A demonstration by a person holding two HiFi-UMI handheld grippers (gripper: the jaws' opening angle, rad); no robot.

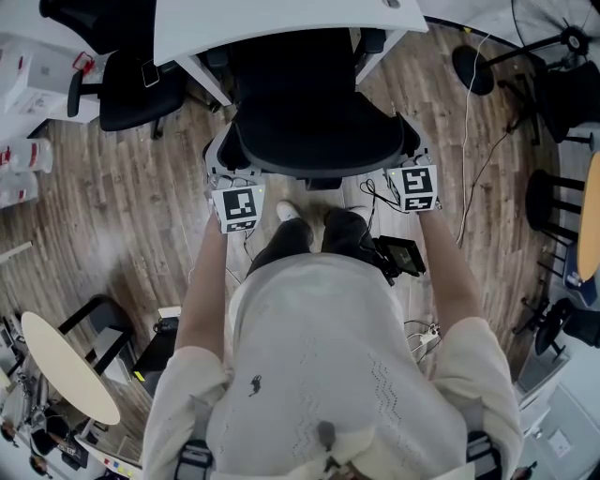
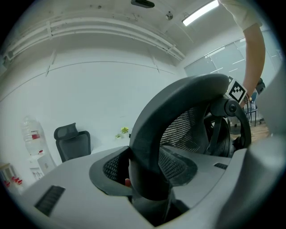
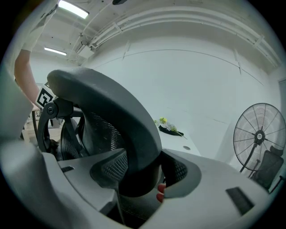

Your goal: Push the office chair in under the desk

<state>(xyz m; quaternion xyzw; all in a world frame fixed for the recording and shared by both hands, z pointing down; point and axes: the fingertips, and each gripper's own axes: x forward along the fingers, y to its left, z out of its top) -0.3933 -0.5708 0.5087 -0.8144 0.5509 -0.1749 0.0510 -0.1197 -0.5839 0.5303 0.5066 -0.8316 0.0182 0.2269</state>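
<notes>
The black office chair stands with its seat partly beneath the white desk; its backrest faces me. My left gripper clamps the left side of the curved backrest frame, and its padded jaws press on both sides of the rim. My right gripper grips the right side of the same frame, and its jaws are shut around the rim. The mesh back shows between the two grippers. The chair's base and wheels are hidden under the seat.
A second black chair stands at the desk's left end. Cables and a black device lie on the wooden floor near my feet. A round beige table is behind at left, and a standing fan at right.
</notes>
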